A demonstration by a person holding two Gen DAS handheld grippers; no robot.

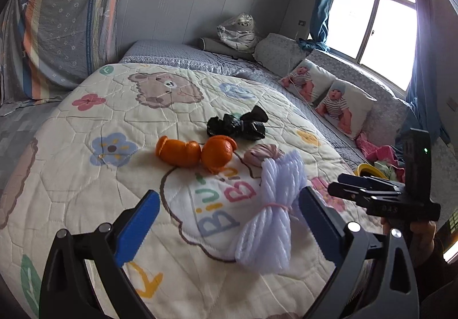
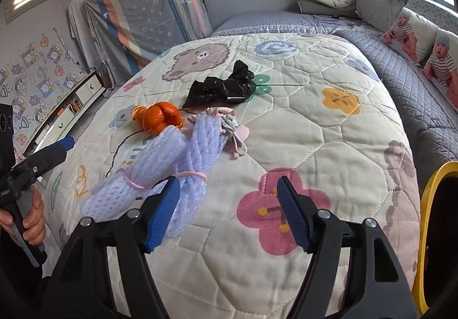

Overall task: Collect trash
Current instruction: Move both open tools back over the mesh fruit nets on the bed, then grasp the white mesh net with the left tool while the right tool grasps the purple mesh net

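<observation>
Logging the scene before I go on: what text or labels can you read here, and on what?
"BiU-" and "BiU": coloured letters on the quilt, beside the lilac foam netting.
Orange stitched shape near the left gripper: unclear.
Pale marking on the right gripper body, seen from the left wrist: too blurred.
Cartoon wall stickers: no readable words.
</observation>
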